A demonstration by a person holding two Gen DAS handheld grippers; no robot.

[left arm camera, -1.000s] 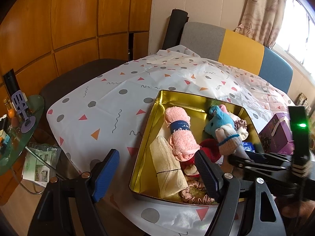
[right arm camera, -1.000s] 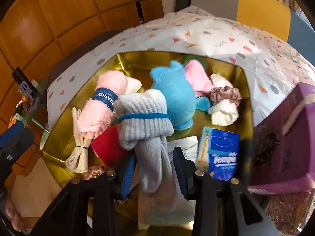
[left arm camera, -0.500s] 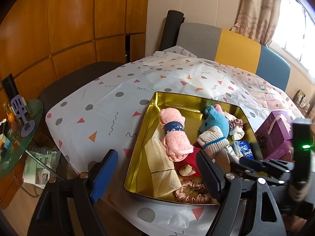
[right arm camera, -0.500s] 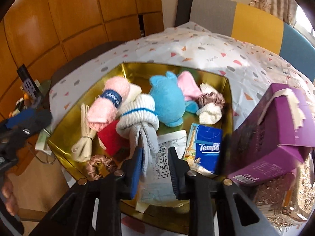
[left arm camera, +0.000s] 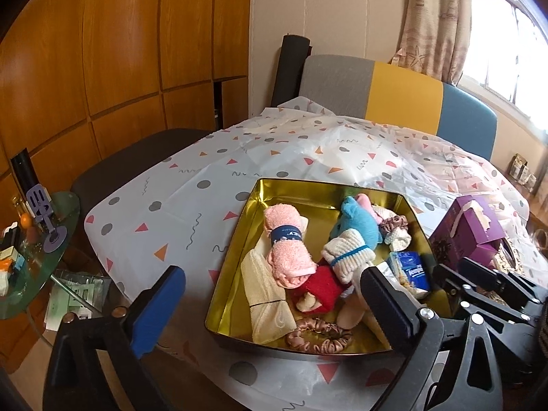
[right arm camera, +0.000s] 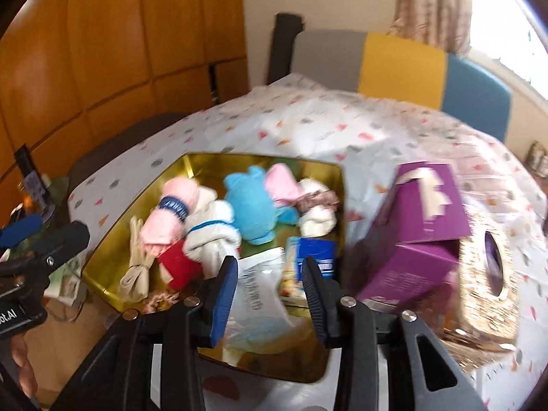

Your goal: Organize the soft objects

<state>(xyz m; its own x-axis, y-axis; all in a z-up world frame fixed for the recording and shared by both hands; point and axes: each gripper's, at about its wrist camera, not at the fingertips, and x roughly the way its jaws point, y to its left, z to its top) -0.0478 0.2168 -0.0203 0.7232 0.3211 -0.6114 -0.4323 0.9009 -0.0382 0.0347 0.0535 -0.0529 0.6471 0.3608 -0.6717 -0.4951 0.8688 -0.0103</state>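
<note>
A gold tin tray (left arm camera: 239, 239) (right arm camera: 113, 226) on the table holds soft things: a pink rolled towel (left arm camera: 287, 243) (right arm camera: 167, 219), a white sock with a blue band (left arm camera: 346, 253) (right arm camera: 212, 236), a blue plush (left arm camera: 356, 226) (right arm camera: 250, 205), a red cloth (left arm camera: 322, 287), a cream cloth (left arm camera: 267, 298) and scrunchies (left arm camera: 318, 339). My left gripper (left arm camera: 270, 304) is open and empty over the tray's near left edge. My right gripper (right arm camera: 269, 291) is open and empty above the tray's near edge, over a wipes packet (right arm camera: 257, 294). The sock lies in the tray.
A purple box (left arm camera: 469, 229) (right arm camera: 418, 226) stands right of the tray. A blue tissue pack (left arm camera: 409, 270) (right arm camera: 313, 257) lies in the tray. The table has a patterned white cloth (left arm camera: 308, 150). A glass side table (left arm camera: 30, 257) is at the left, chairs behind.
My right gripper has opened and let go of the white sock, which now lies in the tray. Both grippers have pulled back from the tray.
</note>
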